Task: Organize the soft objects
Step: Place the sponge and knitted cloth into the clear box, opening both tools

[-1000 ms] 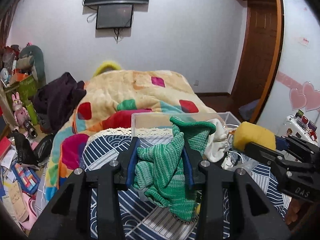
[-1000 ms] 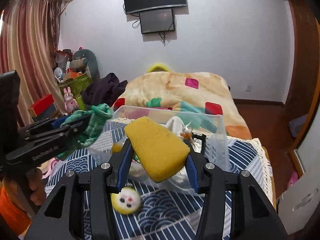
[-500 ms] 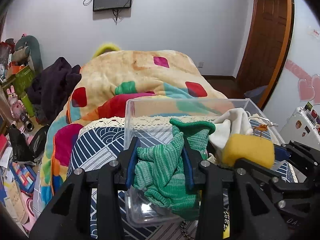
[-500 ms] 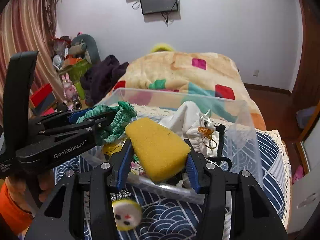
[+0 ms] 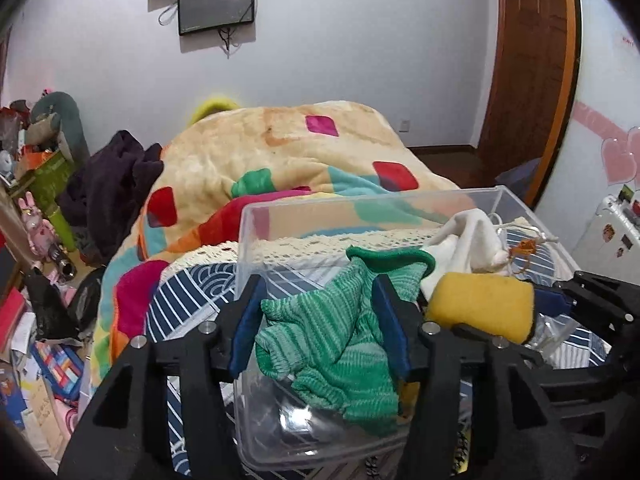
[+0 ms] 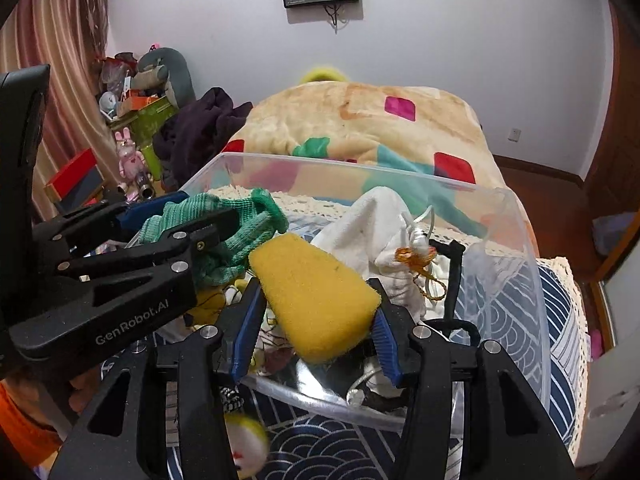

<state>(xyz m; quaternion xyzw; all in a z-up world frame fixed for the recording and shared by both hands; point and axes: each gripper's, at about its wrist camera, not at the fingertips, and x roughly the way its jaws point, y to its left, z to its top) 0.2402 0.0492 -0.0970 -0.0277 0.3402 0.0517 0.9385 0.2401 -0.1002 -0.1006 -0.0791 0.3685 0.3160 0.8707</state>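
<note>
Left wrist view: left gripper [image 5: 320,328] clamps a green knit cloth [image 5: 332,332] at frame centre over the clear plastic bin [image 5: 360,204] — right gripper [image 6: 316,320] pinches a yellow sponge [image 6: 316,300] over it too.

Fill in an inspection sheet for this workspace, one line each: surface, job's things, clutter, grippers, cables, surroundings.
Surface: bed with striped navy cover.
Job's things: clear bin holding white cloth; green knit cloth; yellow sponge.
Clutter: yellow face toy outside the bin.
Grippers: left gripper jaws shut on green knit cloth; right gripper jaws shut on yellow sponge.
Cables: white cord in bin.
Surroundings: patchwork blanket, wall screen.
</note>
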